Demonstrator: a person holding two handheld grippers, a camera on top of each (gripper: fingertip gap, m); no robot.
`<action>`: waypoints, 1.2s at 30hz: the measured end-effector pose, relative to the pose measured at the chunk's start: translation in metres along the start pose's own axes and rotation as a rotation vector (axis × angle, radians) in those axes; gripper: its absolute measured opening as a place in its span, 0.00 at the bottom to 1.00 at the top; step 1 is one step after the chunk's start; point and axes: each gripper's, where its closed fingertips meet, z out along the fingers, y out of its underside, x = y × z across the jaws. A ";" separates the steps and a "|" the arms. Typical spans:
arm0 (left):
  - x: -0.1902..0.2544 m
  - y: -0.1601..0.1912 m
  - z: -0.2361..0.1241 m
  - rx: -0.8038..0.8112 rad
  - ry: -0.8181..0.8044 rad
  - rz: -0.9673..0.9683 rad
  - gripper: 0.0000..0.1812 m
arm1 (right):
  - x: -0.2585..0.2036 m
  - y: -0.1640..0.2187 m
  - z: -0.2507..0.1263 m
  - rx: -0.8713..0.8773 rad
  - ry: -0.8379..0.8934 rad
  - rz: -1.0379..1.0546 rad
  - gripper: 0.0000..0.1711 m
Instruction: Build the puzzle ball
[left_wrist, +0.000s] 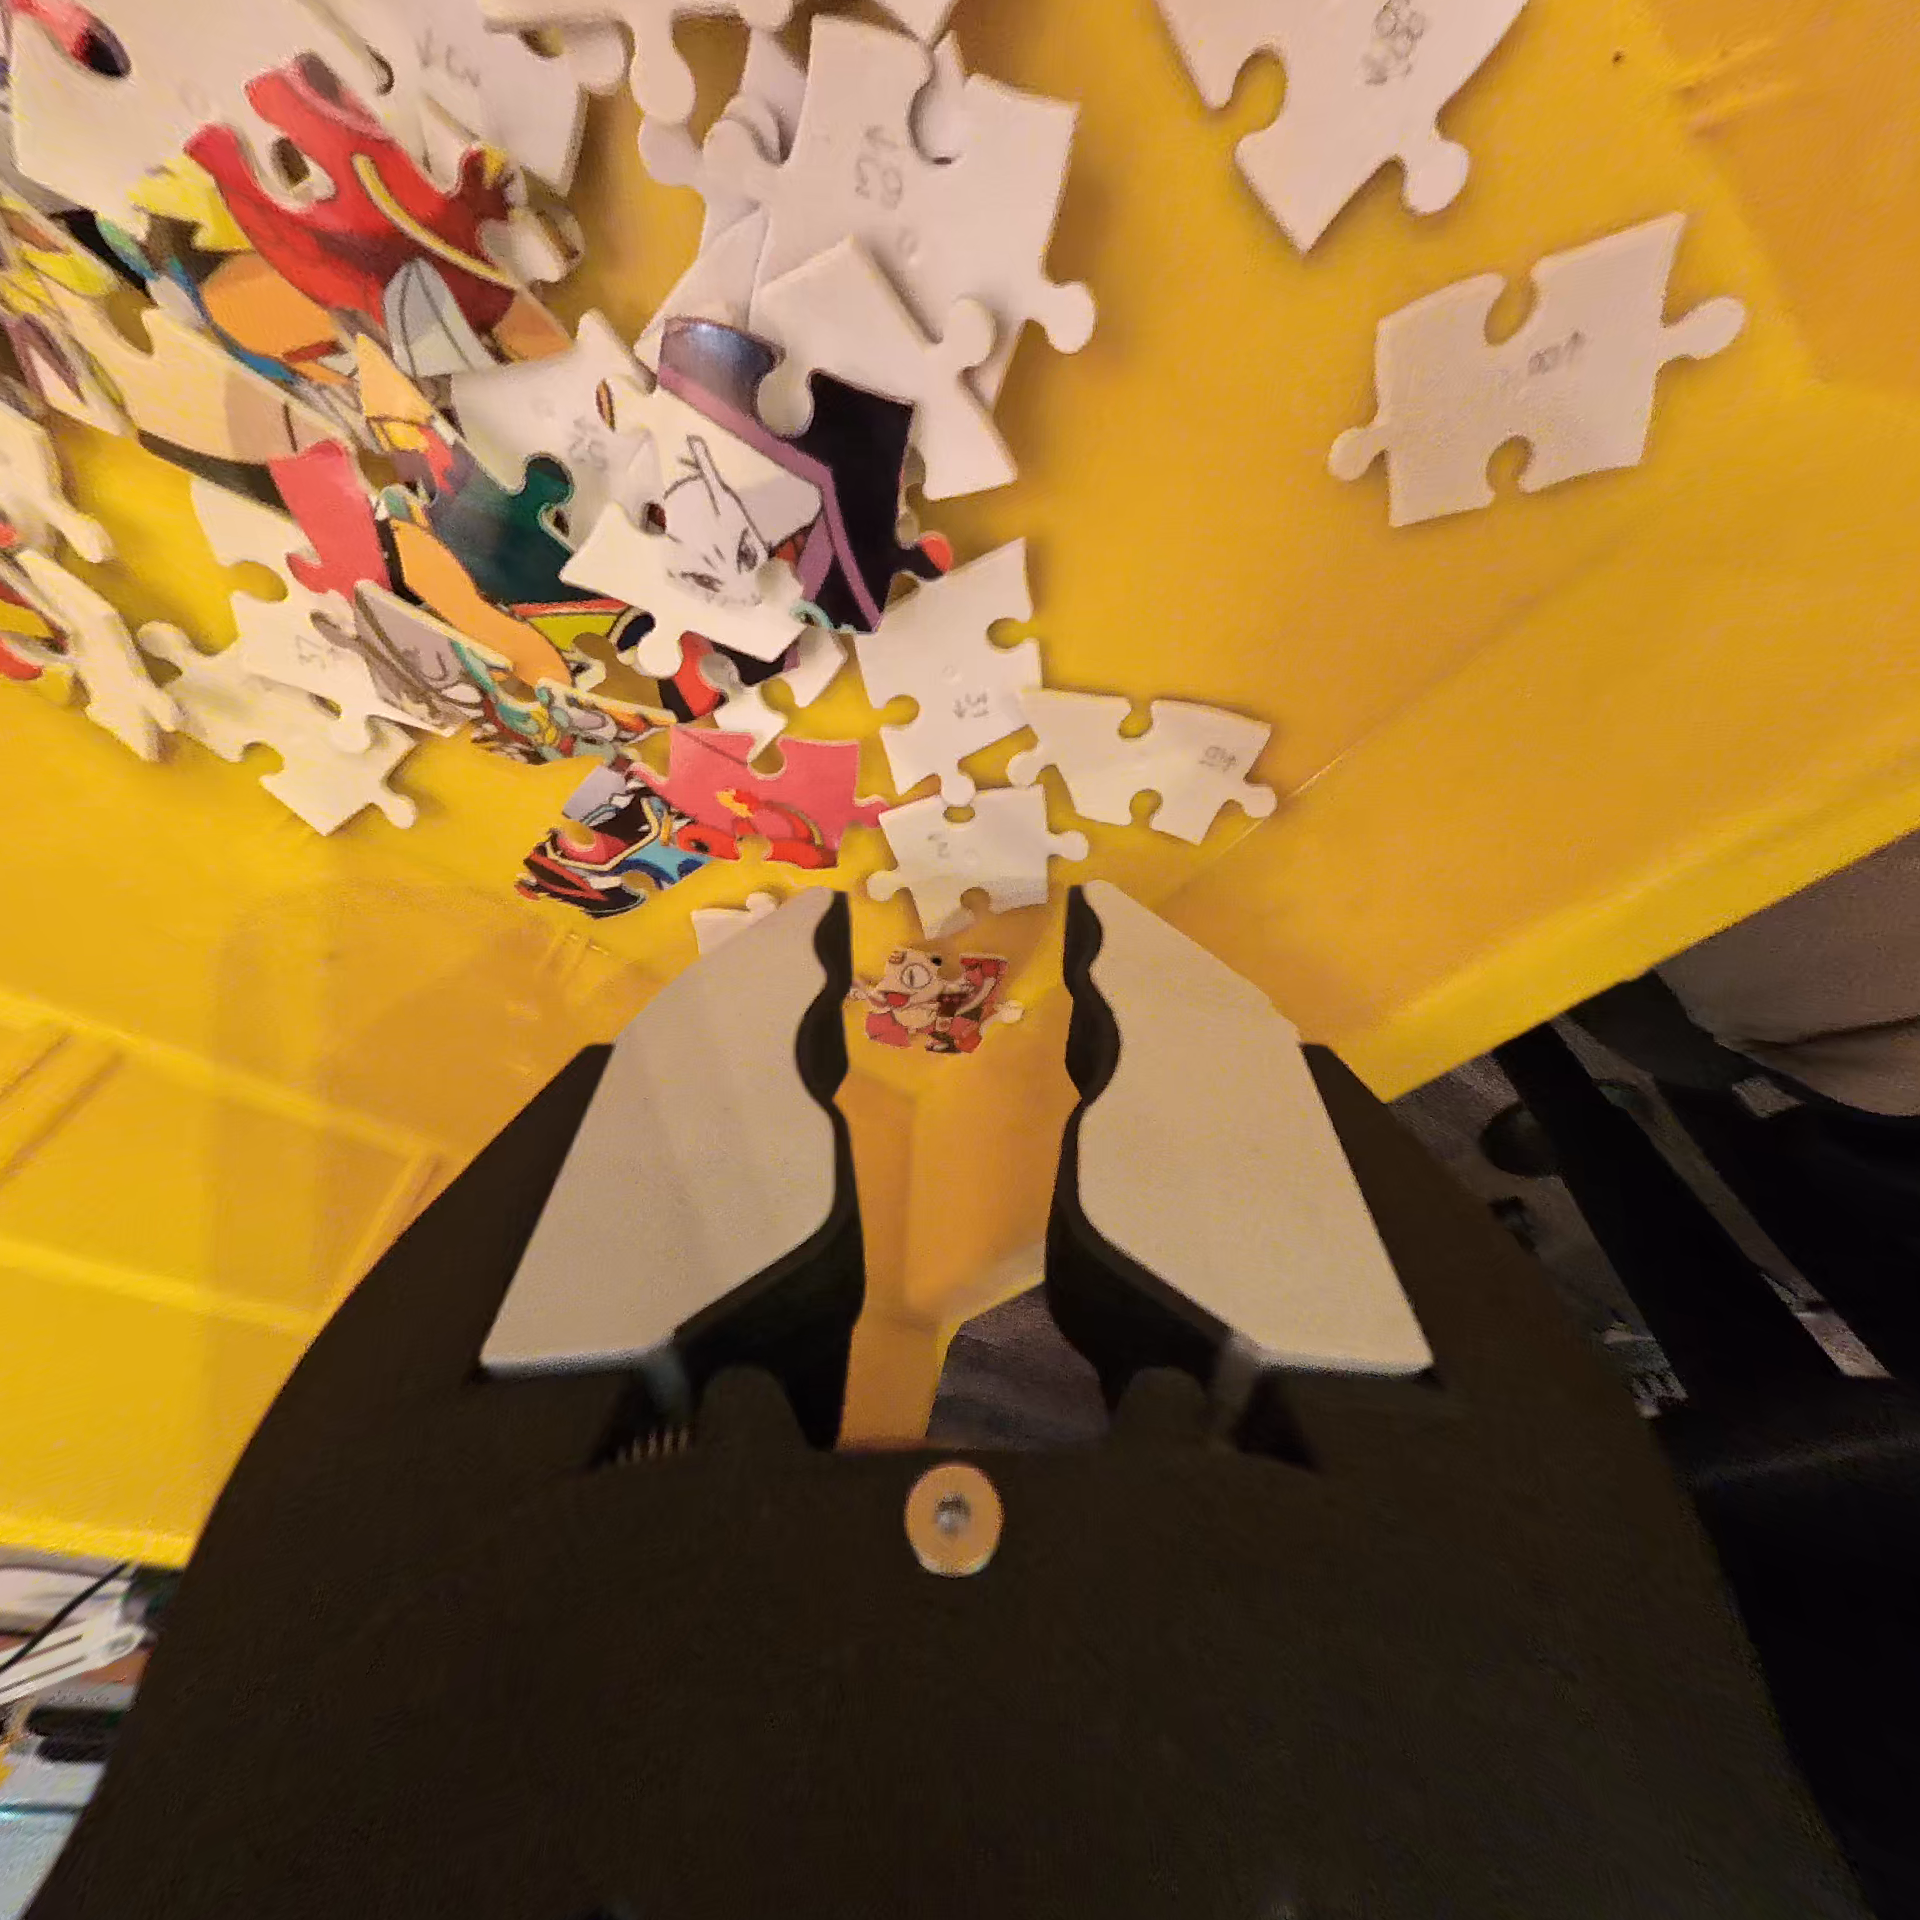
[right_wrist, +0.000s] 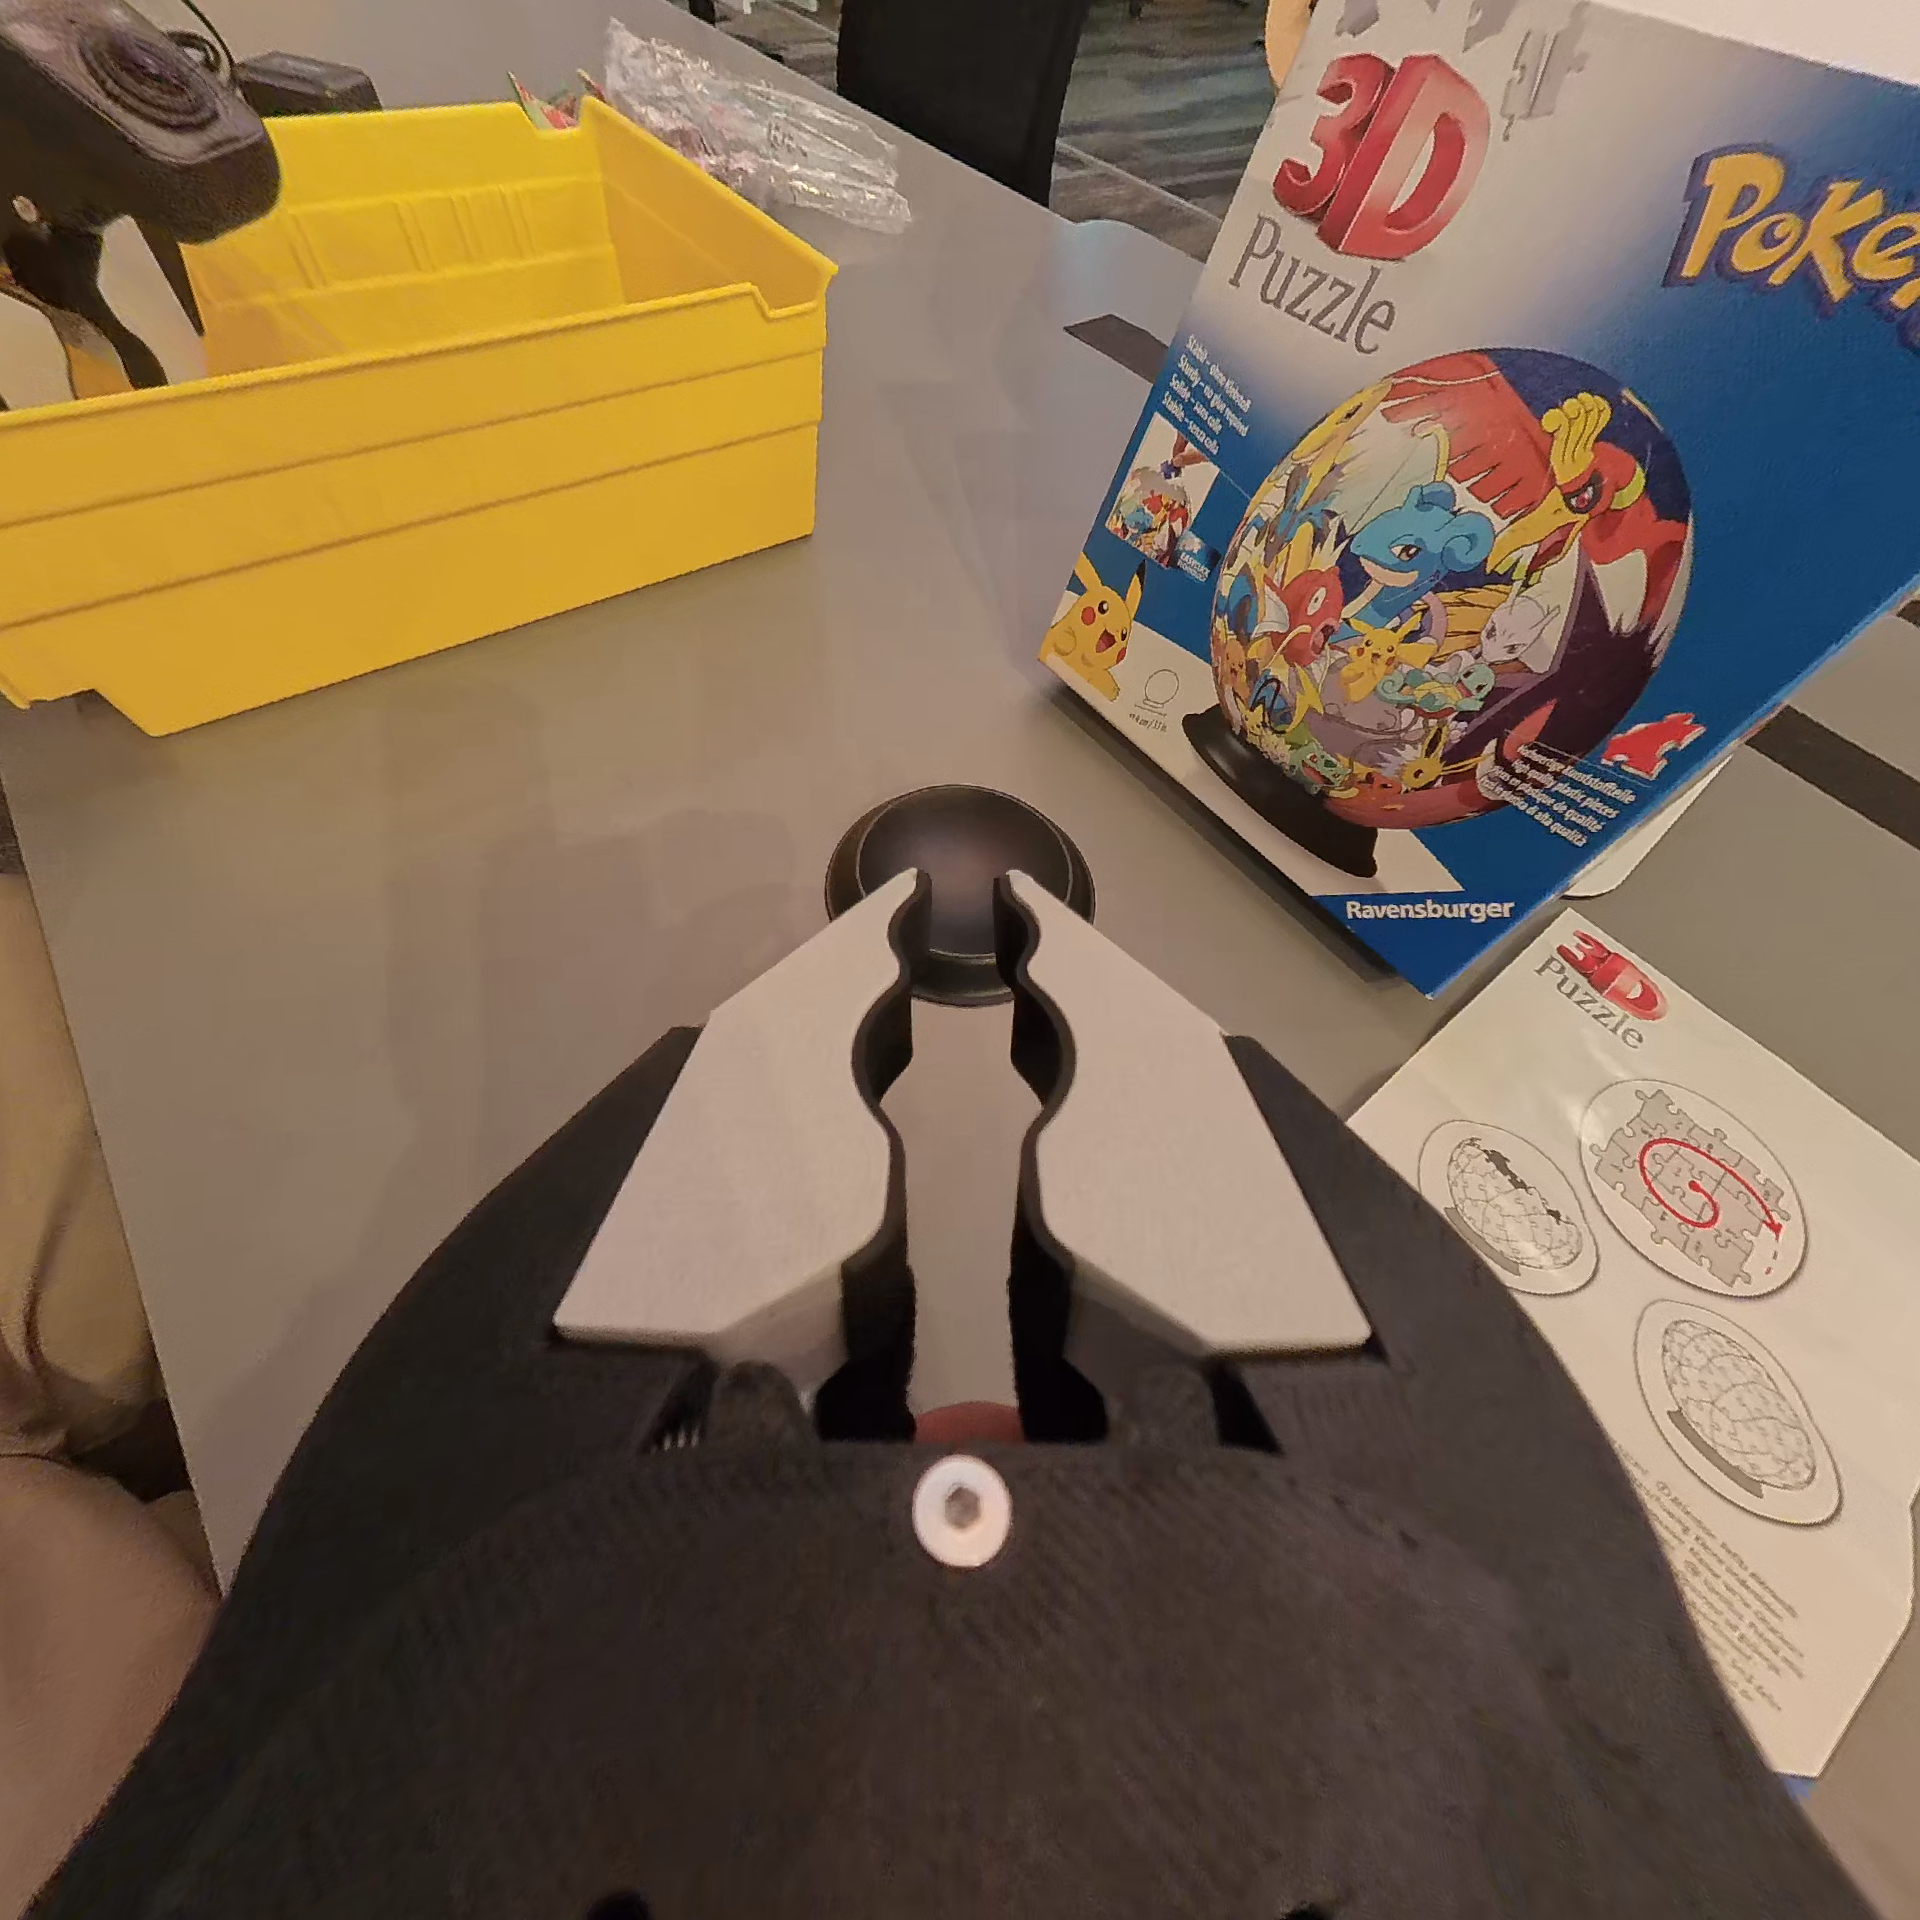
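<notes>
My left gripper (left_wrist: 951, 914) is open inside the yellow bin (left_wrist: 1455, 727), low over the loose puzzle pieces. A small red and pink printed piece (left_wrist: 935, 1003) lies on the bin floor between its fingers, not gripped. A white face-down piece (left_wrist: 971, 847) lies just past the tips. Several pieces, some printed and some white side up, are heaped at the upper left (left_wrist: 717, 540). My right gripper (right_wrist: 958, 883) hovers over the round black ball stand (right_wrist: 966, 831) on the grey table, jaws a narrow gap apart and empty.
In the right wrist view the yellow bin (right_wrist: 416, 499) stands at the left with the left gripper (right_wrist: 104, 156) reaching into it. The puzzle box (right_wrist: 1507, 520) stands at the right, a white instruction sheet (right_wrist: 1662, 1351) lies before it, and a clear plastic bag (right_wrist: 758, 135) lies behind the bin. Tip to tip, the grippers are about 40 cm apart.
</notes>
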 end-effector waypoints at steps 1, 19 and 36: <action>0.001 -0.001 0.000 0.001 0.008 -0.006 0.22 | 0.000 0.000 0.000 0.002 -0.001 0.000 0.06; -0.006 -0.003 0.005 -0.039 0.080 -0.068 0.17 | 0.003 -0.007 -0.005 0.027 -0.003 0.006 0.05; -0.008 -0.006 -0.012 0.075 -0.011 -0.074 0.16 | 0.006 -0.007 -0.007 0.030 0.001 0.009 0.05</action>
